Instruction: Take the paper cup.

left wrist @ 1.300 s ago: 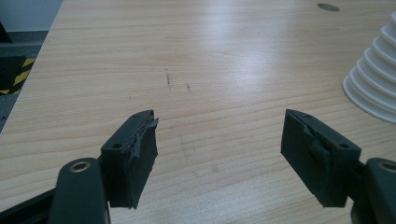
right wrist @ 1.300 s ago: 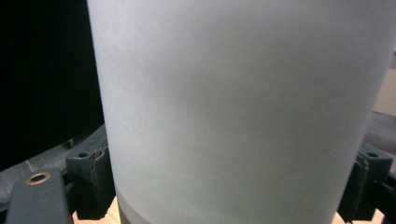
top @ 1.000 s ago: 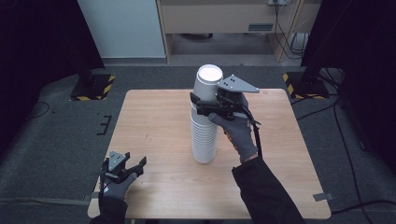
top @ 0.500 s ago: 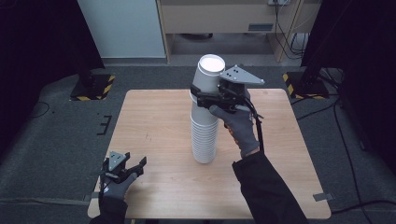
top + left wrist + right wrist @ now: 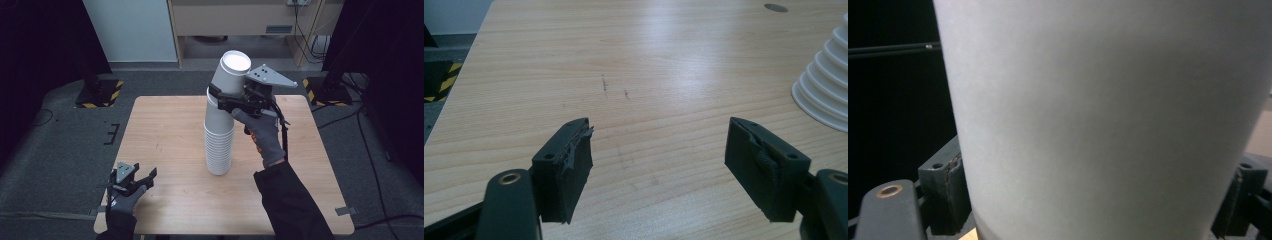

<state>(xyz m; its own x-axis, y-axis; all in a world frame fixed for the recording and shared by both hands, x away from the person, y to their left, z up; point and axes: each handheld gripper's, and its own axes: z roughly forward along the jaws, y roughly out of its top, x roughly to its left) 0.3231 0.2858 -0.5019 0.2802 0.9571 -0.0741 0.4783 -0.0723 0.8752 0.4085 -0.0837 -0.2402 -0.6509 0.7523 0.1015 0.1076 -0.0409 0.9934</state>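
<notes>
A tall stack of upside-down white paper cups (image 5: 219,145) stands on the middle of the wooden table (image 5: 165,130). My right gripper (image 5: 223,97) is shut on the top white cup (image 5: 231,75), lifted part way off the stack and tilted. In the right gripper view that top cup (image 5: 1098,115) sits between the two black jaws. My left gripper (image 5: 131,181) rests open near the table's front left corner with nothing between its fingers (image 5: 569,165). The rims of the stack (image 5: 824,95) show at the right edge of the left gripper view.
Grey carpet surrounds the table. Yellow-black striped stand feet (image 5: 100,95) lie at the back left and back right (image 5: 320,85). A light cabinet (image 5: 225,17) and cables stand behind the table. Bare wood lies left and right of the stack.
My right gripper has risen with the top cup, drawing it higher off the stack and tilting it. The left gripper has stayed where it was.
</notes>
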